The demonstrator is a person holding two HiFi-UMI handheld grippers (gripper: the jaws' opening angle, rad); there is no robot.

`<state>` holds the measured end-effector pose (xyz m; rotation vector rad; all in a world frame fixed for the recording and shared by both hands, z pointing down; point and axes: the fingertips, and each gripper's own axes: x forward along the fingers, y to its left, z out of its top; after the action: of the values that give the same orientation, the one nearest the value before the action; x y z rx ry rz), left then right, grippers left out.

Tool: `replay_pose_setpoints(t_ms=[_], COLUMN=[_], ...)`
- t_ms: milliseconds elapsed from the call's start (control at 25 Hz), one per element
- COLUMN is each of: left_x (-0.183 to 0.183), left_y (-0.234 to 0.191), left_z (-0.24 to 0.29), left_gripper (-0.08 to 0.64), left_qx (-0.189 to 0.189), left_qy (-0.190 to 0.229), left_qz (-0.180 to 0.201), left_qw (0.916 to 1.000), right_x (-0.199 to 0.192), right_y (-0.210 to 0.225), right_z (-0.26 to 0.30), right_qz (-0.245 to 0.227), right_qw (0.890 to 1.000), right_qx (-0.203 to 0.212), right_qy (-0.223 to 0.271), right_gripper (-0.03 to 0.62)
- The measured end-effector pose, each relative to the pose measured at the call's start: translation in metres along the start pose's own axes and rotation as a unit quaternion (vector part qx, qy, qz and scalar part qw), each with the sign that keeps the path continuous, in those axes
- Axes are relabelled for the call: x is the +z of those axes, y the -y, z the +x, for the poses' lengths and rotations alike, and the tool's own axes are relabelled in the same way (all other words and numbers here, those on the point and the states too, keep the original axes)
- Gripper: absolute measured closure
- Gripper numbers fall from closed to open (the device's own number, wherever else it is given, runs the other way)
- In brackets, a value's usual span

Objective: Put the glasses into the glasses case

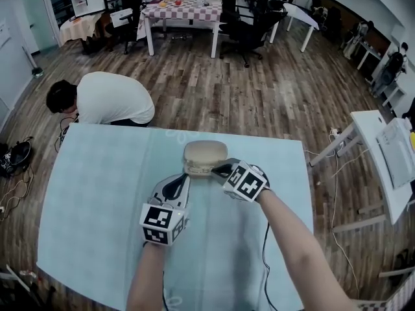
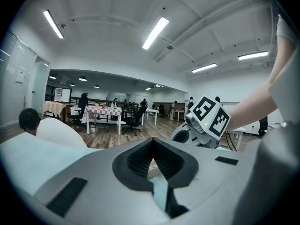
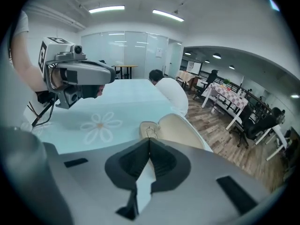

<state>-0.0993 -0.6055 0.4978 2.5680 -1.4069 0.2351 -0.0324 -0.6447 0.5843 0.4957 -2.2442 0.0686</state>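
Smooth beige oval case (image 1: 205, 154) is lying open, centre.
Left gripper (image 1: 187, 175) and right gripper (image 1: 215, 170) are holding jaws pressed together, empty.

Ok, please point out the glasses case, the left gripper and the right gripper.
glasses case (image 1: 205, 151): head view, on its beige lid.
left gripper (image 1: 186, 175): head view, between its fingertips.
right gripper (image 1: 218, 169): head view, between its fingertips.

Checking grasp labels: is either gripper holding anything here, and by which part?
Nothing is held. The left gripper and the right gripper both have their jaws together with nothing between them. The open glasses case sits on the table ahead of them.
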Motion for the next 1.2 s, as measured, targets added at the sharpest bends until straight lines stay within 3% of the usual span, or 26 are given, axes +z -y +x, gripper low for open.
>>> replay_pose_setpoints(t_ms=[640,1200], left_x=[0.029,0.042], left_y=[0.049,0.093], left_z=[-0.044,-0.092], left_gripper=[0.552,0.552], left_qx=[0.002,0.008], left_qy=[0.014,0.030], left_qz=[0.026,0.046], left_qw=[0.9996,0.9985], right_x=[0.041,0.069], right_y=[-0.039,-0.095], right_z=[-0.090,-0.164], right_qz=[0.033,0.072], right_qw=[0.990,0.968], right_qx=[-0.080,-0.120], right_qy=[0.110,0.208], right_gripper=[0.586,0.586])
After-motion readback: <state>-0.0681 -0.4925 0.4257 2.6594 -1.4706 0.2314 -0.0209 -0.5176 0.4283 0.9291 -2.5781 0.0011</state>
